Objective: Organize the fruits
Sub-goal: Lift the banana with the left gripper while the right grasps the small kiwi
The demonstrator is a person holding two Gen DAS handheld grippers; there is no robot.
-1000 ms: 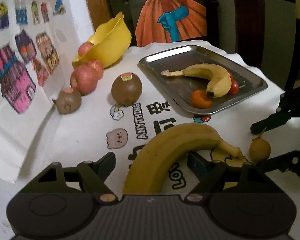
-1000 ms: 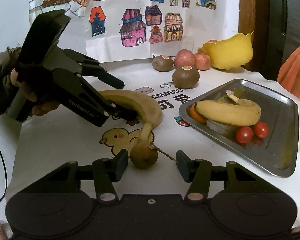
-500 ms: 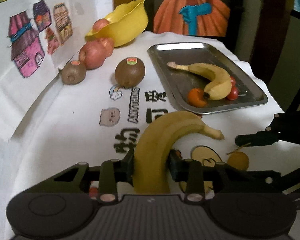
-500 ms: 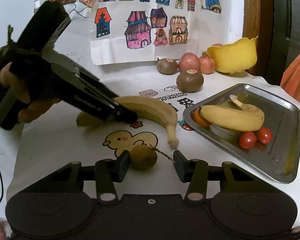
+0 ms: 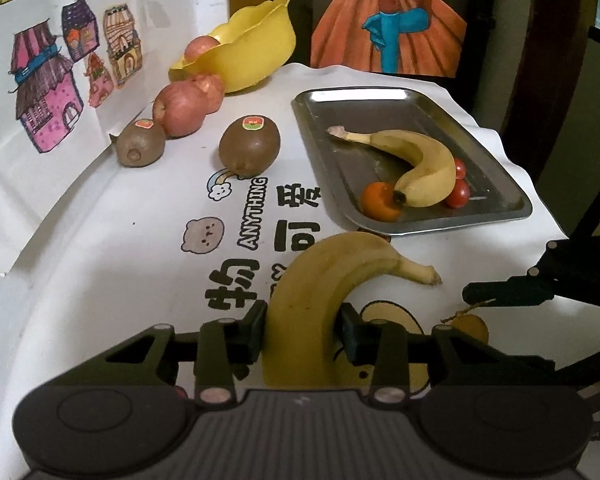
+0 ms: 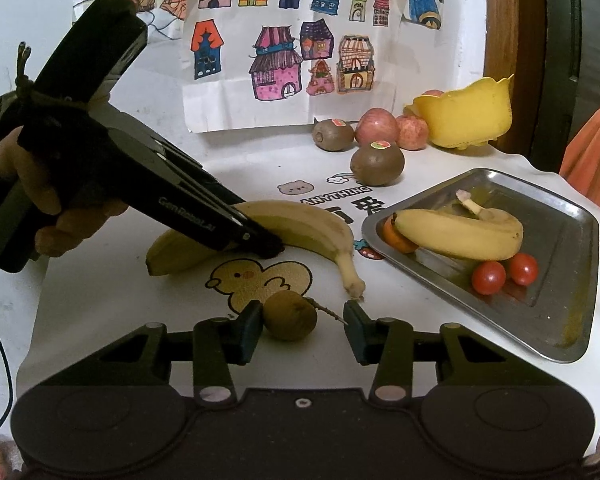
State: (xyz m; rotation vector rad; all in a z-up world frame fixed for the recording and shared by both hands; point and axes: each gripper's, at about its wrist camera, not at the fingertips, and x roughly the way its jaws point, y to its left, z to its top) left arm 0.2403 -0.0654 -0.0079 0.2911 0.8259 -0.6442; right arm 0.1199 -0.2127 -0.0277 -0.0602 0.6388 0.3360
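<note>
My left gripper (image 5: 302, 336) is shut on a large yellow banana (image 5: 320, 276), gripping it near its blunt end, stem pointing right. From the right wrist view the banana (image 6: 312, 228) lies low over the white tablecloth. My right gripper (image 6: 300, 332) is open around a small brown round fruit (image 6: 290, 316) with a twig stem. The fruit touches the left finger, and a gap shows on the right. A steel tray (image 5: 420, 100) holds another banana (image 5: 420, 160), a small orange fruit (image 5: 380, 202) and cherry tomatoes (image 5: 458, 194).
A yellow bowl (image 5: 248, 56) with an apple inside stands at the back by the wall. Two apples (image 5: 182, 108) and two kiwis (image 5: 250, 146) sit in front of it. A poster of houses covers the left wall. A person's hand (image 6: 40, 184) holds the left gripper.
My left gripper went from open around the banana to shut on it, and the banana turned. My right gripper came closer around the small brown fruit.
</note>
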